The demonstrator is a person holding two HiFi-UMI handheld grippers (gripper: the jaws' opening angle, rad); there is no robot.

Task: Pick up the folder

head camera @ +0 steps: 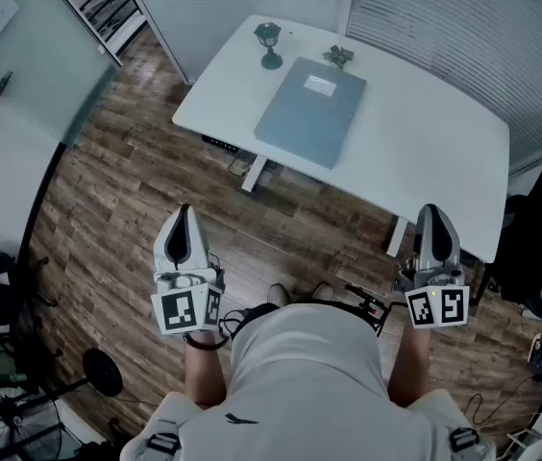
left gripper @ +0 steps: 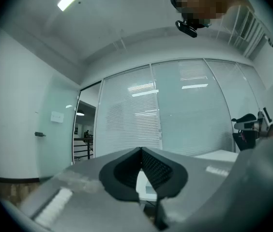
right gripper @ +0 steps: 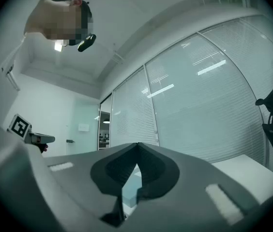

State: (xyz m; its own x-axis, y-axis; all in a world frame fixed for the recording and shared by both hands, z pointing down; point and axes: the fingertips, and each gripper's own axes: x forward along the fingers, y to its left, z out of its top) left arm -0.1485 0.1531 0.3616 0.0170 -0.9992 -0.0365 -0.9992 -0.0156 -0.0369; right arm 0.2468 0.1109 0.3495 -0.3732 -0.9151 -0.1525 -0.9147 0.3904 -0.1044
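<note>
The pickup looks not yet begun: the grey folder (head camera: 311, 111) lies flat on the desk (head camera: 425, 152), while the left hand-held gripper (head camera: 183, 213) and right hand-held gripper (head camera: 432, 211), both pressed together and empty, hang short of the desk and must reach in and spread.

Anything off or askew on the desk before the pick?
Nothing stands out. The flat blue-grey folder lies closed and roughly square with the edges of the white desk. The small dark stemmed ornament stands upright beyond it. Nothing looks spilled or damaged.
</note>
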